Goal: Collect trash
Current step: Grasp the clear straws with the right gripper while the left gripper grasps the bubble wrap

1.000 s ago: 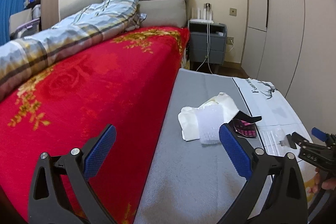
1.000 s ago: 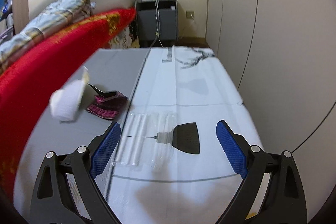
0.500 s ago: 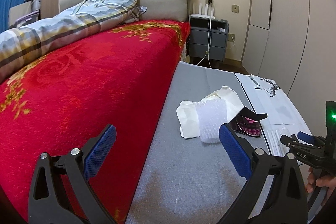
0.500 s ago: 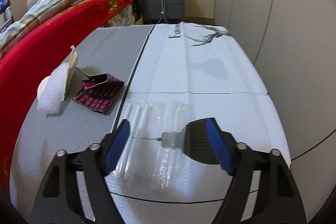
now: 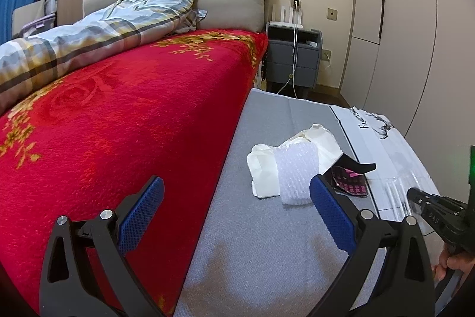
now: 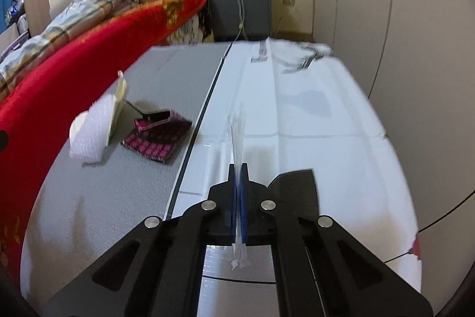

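My right gripper [image 6: 238,168] is shut on a clear plastic air-cushion strip [image 6: 237,135], which stands edge-on between the blue pads above the white mat [image 6: 311,121]. The right gripper also shows in the left wrist view [image 5: 415,195]. On the grey mat [image 5: 267,242] lie a piece of bubble wrap [image 5: 295,177], white crumpled paper [image 5: 314,138] and a pink-and-black packet [image 5: 350,180]; these also show in the right wrist view: bubble wrap [image 6: 92,132], packet [image 6: 157,138]. My left gripper [image 5: 237,216] is open and empty, short of the bubble wrap.
A bed with a red blanket [image 5: 118,124] and a plaid duvet [image 5: 89,40] runs along the left. A grey nightstand [image 5: 294,61] with hanging cables stands at the far end. Cream wardrobe doors [image 5: 415,34] line the right side. A black flat piece [image 6: 297,189] lies by the right gripper.
My right gripper has closed on the clear plastic strip and lifted it off the white mat. My left gripper has stayed open and shifted only slightly.
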{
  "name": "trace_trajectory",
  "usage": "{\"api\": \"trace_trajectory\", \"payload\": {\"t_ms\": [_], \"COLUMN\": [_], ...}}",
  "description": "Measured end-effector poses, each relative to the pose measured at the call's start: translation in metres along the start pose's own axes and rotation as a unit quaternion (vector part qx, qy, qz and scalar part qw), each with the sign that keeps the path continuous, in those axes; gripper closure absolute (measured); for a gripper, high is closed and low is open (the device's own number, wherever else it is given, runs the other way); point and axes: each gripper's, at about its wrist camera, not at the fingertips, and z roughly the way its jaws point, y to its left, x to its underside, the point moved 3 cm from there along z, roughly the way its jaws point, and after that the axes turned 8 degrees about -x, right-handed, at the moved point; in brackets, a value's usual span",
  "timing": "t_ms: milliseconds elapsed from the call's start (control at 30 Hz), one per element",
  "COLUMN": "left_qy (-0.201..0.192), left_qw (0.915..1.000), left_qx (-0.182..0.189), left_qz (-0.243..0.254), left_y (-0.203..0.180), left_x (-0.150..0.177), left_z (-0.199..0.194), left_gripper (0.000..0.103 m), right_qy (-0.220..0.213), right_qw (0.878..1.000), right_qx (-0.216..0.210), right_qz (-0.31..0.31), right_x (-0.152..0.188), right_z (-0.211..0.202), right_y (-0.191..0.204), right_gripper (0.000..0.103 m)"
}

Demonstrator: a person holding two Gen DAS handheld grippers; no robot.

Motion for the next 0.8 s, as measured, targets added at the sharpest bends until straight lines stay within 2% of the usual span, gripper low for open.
{"api": "trace_trajectory", "payload": {"t_ms": [100,267,433,600,667,800], "left_qy": [-0.002,-0.007,0.023,0.047,0.079,0.105], "left_qw": [0.9999,0.9988,0.9947,0.9945,0.9928,0.9906], "left_qx": [0.012,0.045,0.091,0.078,0.075,0.079], "left_qz": [-0.006,0.018,0.041,0.053,0.051,0.037], "left_y": [-0.006,-0.040,-0.071,-0.080,-0.081,-0.078], "left_x": [-0.002,-0.003,-0.001,0.005,0.008,0.011], "left_z": [0.002,0.014,0.047,0.084,0.098,0.108], "left_gripper": [0.008,0.008,0.008,0.008,0.008,0.009], "right_qy": [-0.029,-0.037,-0.033,-0.027,-0.028,-0.029], "right_qw": [0.999,0.999,0.999,0.999,0.999,0.999], "right_qx": [0.018,0.025,0.022,0.018,0.016,0.013], "right_qz": [-0.012,-0.027,-0.013,-0.011,-0.013,-0.017], "right_x": [-0.002,-0.005,-0.006,-0.005,-0.005,-0.006], "right_z": [-0.011,-0.014,-0.012,-0.009,-0.009,-0.009], "right_y": [0.004,0.008,0.002,0.002,0.003,0.004], "right_gripper": [0.101,0.101,0.101,0.101,0.101,0.101]}}
